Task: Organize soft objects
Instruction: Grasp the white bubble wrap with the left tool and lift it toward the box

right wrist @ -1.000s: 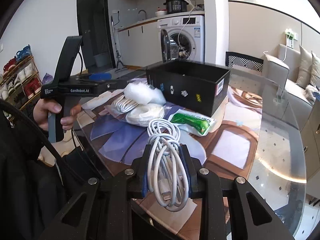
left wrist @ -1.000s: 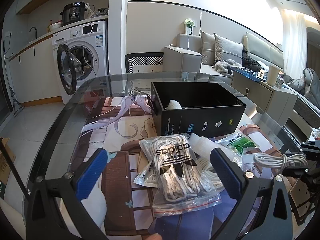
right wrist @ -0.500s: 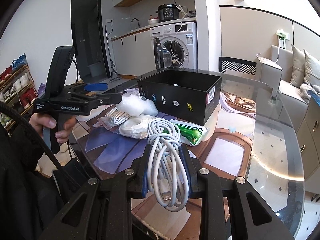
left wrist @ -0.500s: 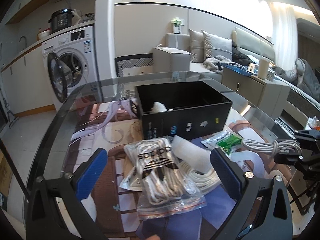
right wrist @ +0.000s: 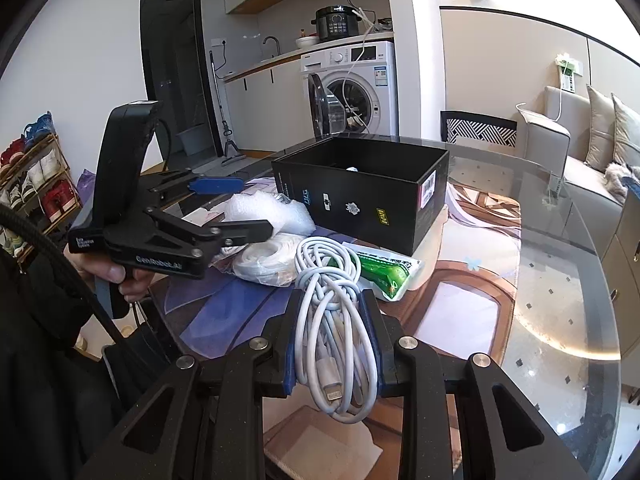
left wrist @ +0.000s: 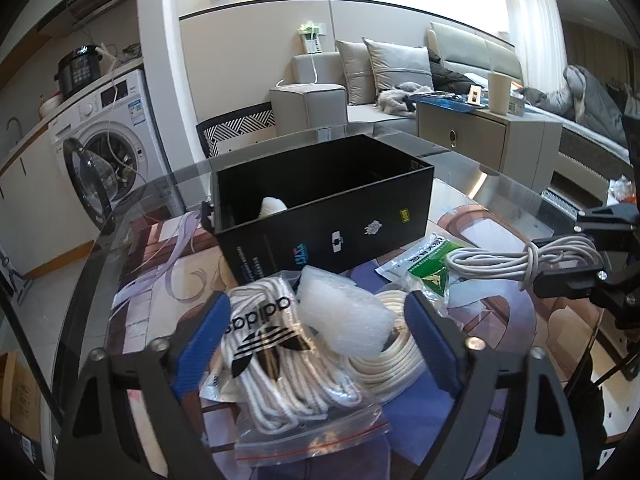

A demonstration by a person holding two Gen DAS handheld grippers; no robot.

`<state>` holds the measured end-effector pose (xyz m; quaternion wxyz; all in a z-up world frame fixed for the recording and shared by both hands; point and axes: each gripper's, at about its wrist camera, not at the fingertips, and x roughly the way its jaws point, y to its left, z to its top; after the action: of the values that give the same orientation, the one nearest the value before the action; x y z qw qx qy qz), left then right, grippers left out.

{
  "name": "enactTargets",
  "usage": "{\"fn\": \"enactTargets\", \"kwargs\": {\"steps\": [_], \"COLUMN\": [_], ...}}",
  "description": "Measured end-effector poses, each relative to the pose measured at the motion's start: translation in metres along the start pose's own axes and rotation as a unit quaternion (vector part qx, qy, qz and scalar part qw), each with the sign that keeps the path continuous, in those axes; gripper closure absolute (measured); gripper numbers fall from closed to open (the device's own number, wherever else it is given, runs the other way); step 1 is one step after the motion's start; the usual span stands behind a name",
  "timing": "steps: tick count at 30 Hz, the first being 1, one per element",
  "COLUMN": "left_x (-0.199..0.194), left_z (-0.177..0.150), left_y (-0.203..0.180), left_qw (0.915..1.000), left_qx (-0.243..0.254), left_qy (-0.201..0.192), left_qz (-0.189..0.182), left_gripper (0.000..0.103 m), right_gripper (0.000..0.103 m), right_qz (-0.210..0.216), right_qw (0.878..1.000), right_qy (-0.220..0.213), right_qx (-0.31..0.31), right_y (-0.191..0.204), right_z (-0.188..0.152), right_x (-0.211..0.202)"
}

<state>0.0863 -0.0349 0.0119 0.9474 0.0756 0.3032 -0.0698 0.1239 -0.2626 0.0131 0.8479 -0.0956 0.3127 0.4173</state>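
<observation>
Glass table (left wrist: 500, 196) fills the lower half of both views, printed mat (right wrist: 460, 320) under the clutter

Black open-top box (left wrist: 324, 216) sits centre frame in the left wrist view, upper centre in the right wrist view (right wrist: 360, 192) — something white (left wrist: 272, 205) shows inside at its left end, too little visible to name

Pile just below the box in the left view: zip bag of white laces with an adidas logo (left wrist: 276, 356) lower centre, bubble wrap wad (left wrist: 344, 312) resting on top of it, coil of cream cord (left wrist: 396, 352) to its right, green-printed packet (left wrist: 430, 260) right of centre touching the box base

Left gripper (left wrist: 316, 344) lower centre, blue pads spread wide, nothing between them but the pile below — bubble wrap and lace bag sit in the gap, untouched as far as I can tell. In the right view it's at left frame (right wrist: 236, 210), hand on the handle

Right gripper (right wrist: 332, 328) bottom centre, clamped tight on a bundled white Lightning cable (right wrist: 332, 300), held off the table; loops stick out past the pads, plug hangs at the bottom. Left view shows the same cable (left wrist: 520, 258) at the right edge, level with the packet
</observation>
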Motion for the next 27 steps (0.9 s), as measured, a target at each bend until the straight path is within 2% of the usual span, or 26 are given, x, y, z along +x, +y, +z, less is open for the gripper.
{"fn": "enactTargets", "kwargs": {"steps": [2, 6, 7, 8, 15, 27], "left_x": [0.003, 0.009, 0.009, 0.007, -0.002, -0.028], "left_z": [0.001, 0.001, 0.0, 0.0, 0.002, 0.011], "left_y": [-0.002, -0.005, -0.004, -0.003, -0.001, 0.015], "left_qw": [0.9999, 0.9998, 0.9998, 0.9998, 0.9996, 0.9977], "left_qx": [0.008, 0.01, 0.008, 0.006, -0.003, -0.047], "left_qy": [0.007, 0.015, 0.014, 0.012, -0.002, -0.04], "left_qz": [-0.003, -0.005, -0.009, -0.015, -0.03, -0.029], "left_gripper": [0.038, 0.054, 0.062, 0.064, 0.065, 0.065], "right_gripper": [0.076, 0.076, 0.076, 0.076, 0.076, 0.076], "right_qz": [0.002, 0.003, 0.003, 0.004, -0.002, -0.038], "right_qw": [1.0, 1.0, 1.0, 1.0, 1.0, 0.999], "right_qy": [0.0, 0.001, 0.001, 0.001, -0.006, -0.021], "right_qx": [0.0, 0.001, 0.001, 0.001, 0.004, 0.014], "right_y": [0.0, -0.002, -0.001, -0.002, -0.002, 0.005], "right_z": [0.0, 0.002, 0.003, 0.003, 0.004, 0.019], "right_x": [0.001, 0.005, 0.005, 0.005, 0.003, -0.003]}}
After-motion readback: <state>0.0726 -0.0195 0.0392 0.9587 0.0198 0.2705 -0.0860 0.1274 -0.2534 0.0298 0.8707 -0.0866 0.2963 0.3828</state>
